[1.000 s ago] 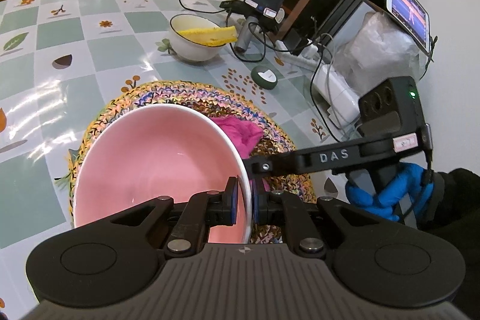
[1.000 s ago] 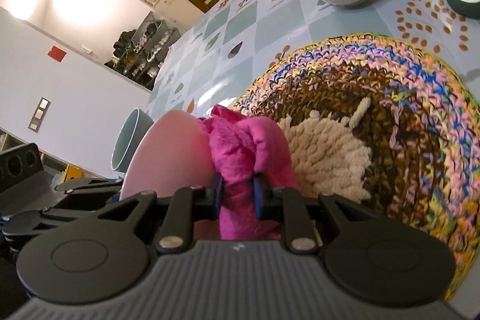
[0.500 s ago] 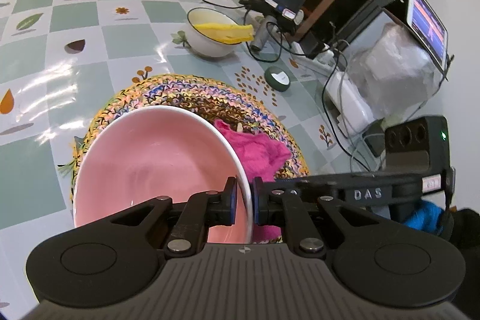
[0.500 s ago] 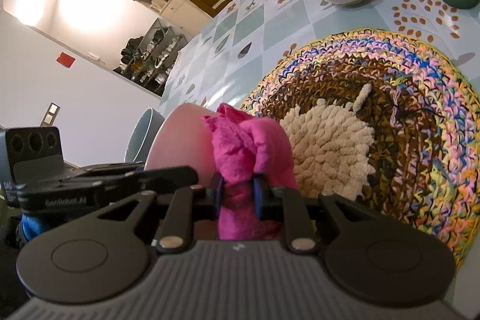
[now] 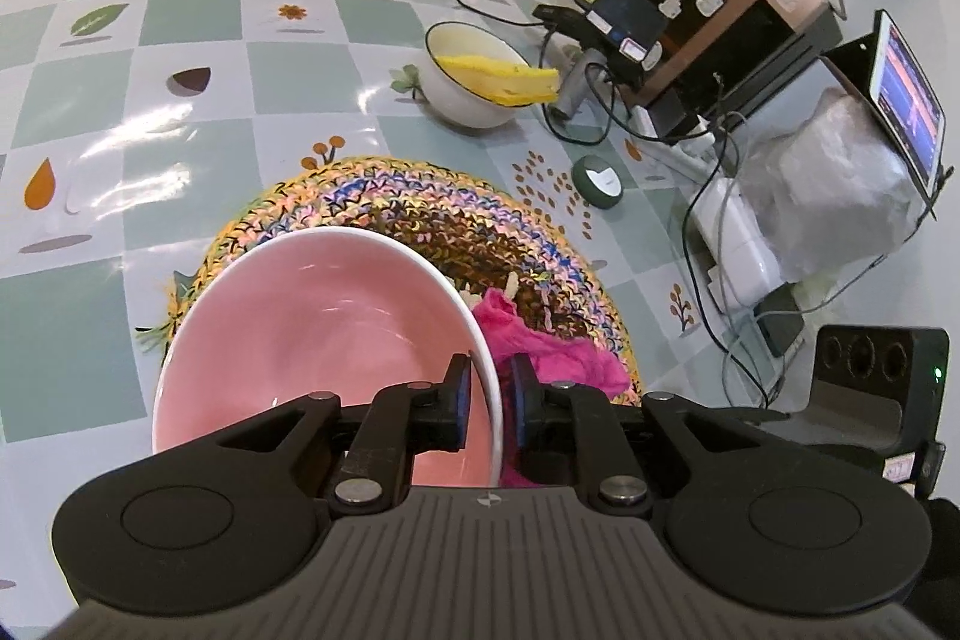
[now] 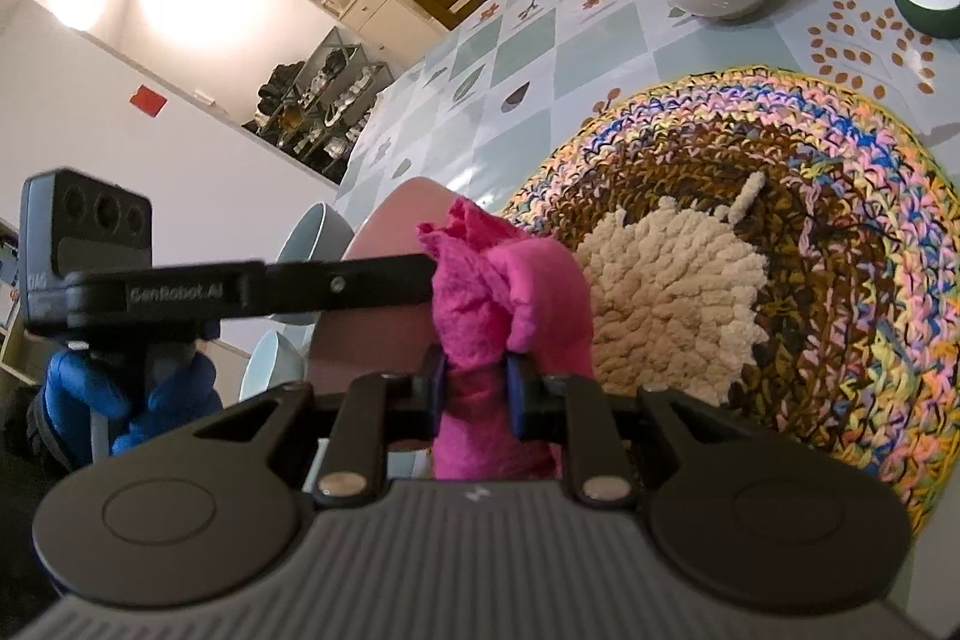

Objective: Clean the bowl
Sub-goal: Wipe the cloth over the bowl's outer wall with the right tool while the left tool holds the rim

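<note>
Checkered table (image 5: 180, 112): braided mat (image 5: 384, 202), white bowl (image 5: 468, 100), green puck (image 5: 597, 181).

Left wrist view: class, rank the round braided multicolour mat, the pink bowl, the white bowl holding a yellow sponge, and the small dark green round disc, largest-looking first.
1. Round braided multicolour mat
2. Pink bowl, though nearness inflates it
3. White bowl holding a yellow sponge
4. Small dark green round disc

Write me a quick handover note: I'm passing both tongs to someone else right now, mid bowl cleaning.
Left tongs: shut on the rim of the pink bowl, holding it tilted over the woven mat.
Right tongs: shut on the magenta cloth, which sits outside the bowl against its outer wall.
Bowl's inside looks free of residue; how much wiping is done cannot be told.
Left: finish any wiping, set the bowl down, release the cloth.
White bowl with yellow sponge stands beyond the mat.
</note>
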{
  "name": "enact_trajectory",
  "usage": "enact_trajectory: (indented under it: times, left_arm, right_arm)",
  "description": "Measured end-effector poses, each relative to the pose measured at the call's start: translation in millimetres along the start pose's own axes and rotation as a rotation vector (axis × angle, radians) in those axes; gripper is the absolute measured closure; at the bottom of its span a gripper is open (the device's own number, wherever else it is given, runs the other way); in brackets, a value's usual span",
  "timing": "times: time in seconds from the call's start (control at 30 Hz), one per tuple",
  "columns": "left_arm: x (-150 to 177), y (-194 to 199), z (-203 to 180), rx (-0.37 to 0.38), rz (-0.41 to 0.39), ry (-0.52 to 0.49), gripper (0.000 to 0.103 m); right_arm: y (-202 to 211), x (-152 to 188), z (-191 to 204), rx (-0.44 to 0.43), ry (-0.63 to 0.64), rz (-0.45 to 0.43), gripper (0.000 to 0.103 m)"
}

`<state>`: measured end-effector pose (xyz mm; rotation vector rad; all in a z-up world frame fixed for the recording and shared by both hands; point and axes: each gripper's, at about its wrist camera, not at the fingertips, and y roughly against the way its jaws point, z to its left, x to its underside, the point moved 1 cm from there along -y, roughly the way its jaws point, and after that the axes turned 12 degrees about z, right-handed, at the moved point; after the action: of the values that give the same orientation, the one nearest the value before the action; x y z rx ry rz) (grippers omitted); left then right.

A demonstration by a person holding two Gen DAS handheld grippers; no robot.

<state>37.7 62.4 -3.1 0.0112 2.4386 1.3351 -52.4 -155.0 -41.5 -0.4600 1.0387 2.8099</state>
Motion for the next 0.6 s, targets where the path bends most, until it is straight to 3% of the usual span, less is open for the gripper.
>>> enact_trajectory:
  times: [0.2,0.6]
  left_arm:
    - [-10.4,-3.5,2.0,-0.002,0.004,0.057,0.074]
    - [-28.5,-18.6,8.2,-0.019,0.084,0.185,0.074]
  right_arm:
    - [1.5,0.4,1.6,0.003,0.012,0.006,0.082]
    - [3.1,1.3,5.1,0.016,0.04,0.01,0.082]
